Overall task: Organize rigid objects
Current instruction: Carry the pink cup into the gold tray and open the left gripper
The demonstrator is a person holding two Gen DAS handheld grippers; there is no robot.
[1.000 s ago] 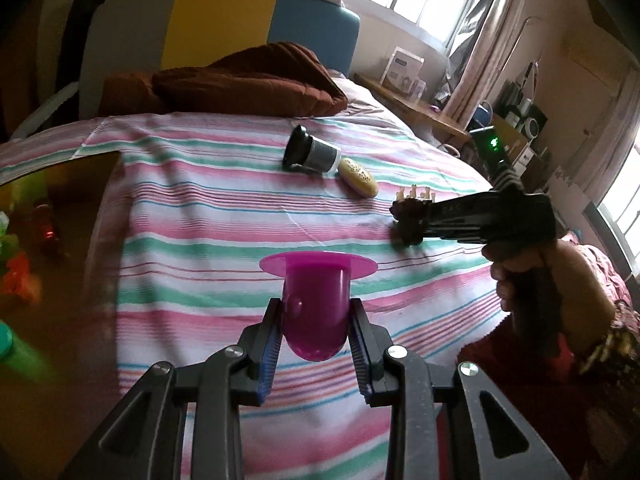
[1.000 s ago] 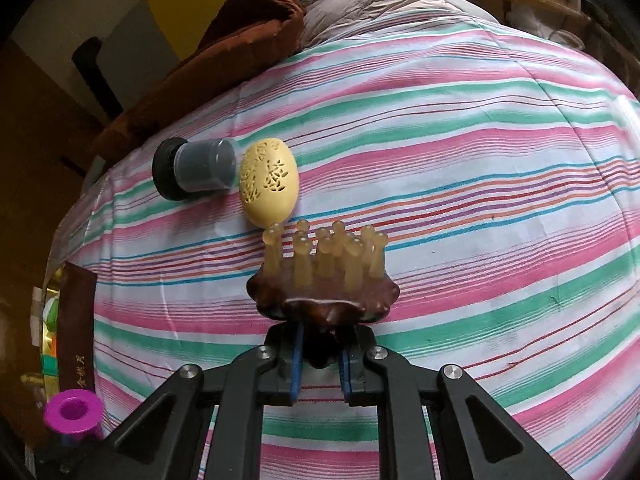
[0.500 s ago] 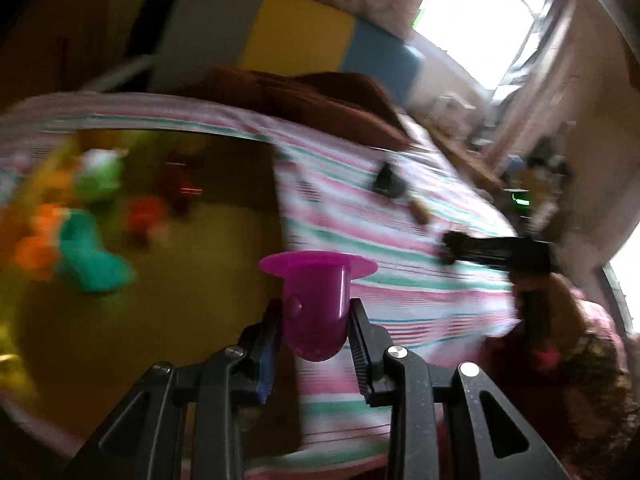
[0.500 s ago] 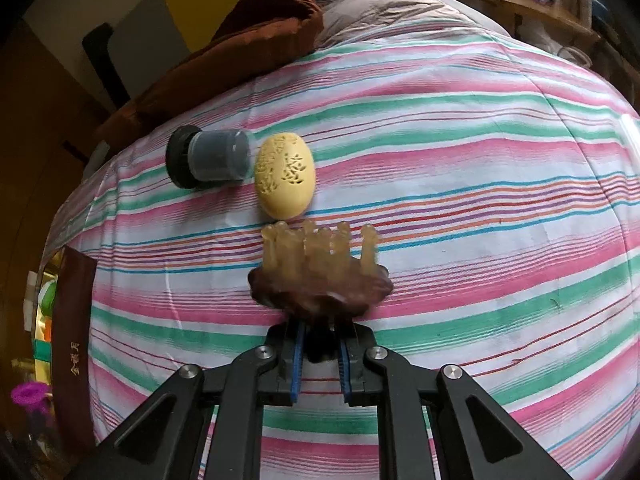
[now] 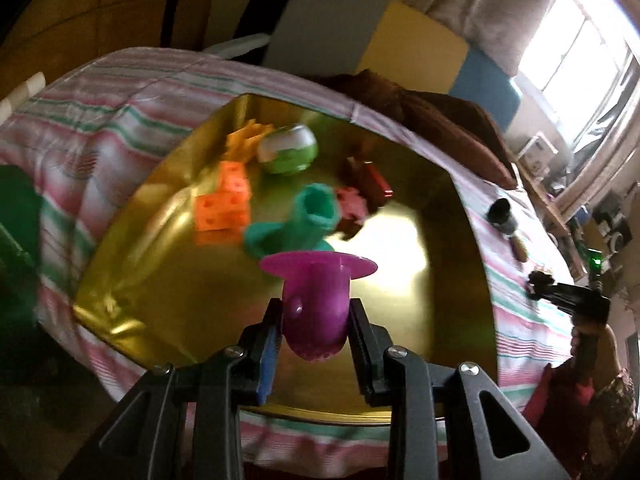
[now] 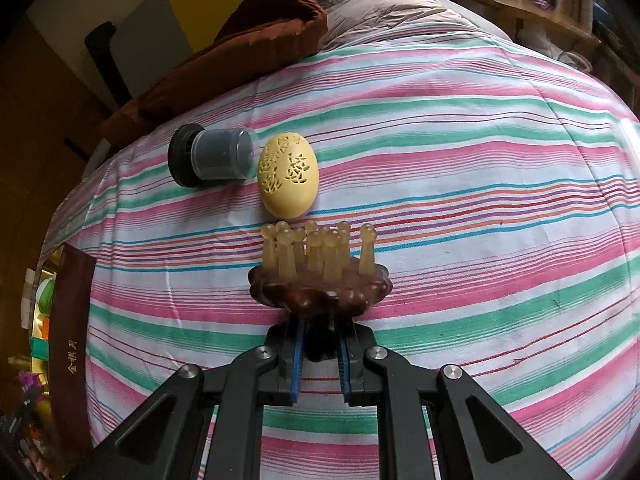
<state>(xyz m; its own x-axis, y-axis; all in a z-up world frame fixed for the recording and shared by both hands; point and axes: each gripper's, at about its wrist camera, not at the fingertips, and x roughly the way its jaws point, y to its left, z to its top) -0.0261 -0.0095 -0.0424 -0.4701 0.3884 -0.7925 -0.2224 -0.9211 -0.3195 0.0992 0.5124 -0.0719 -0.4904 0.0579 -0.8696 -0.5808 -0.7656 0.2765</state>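
**Purple cup carried over the gold box; massager held waiting**

Left wrist view: the left gripper (image 5: 316, 320), clamped on one purple cup (image 5: 318, 300), has swung from the striped bed to above the gold box (image 5: 460, 280), which now fills mid-frame, so a drop looks near. The blurred box holds about six toys: an orange block (image 5: 222, 208), a teal piece (image 5: 304, 220), a green-white ball (image 5: 288, 148) and others.

Right wrist view: unchanged. The right gripper (image 6: 320, 360) is clamped on one brown massager (image 6: 320, 280) at centre; one yellow egg (image 6: 288, 174) and one dark jar (image 6: 212, 156) lie upper left on the bed.
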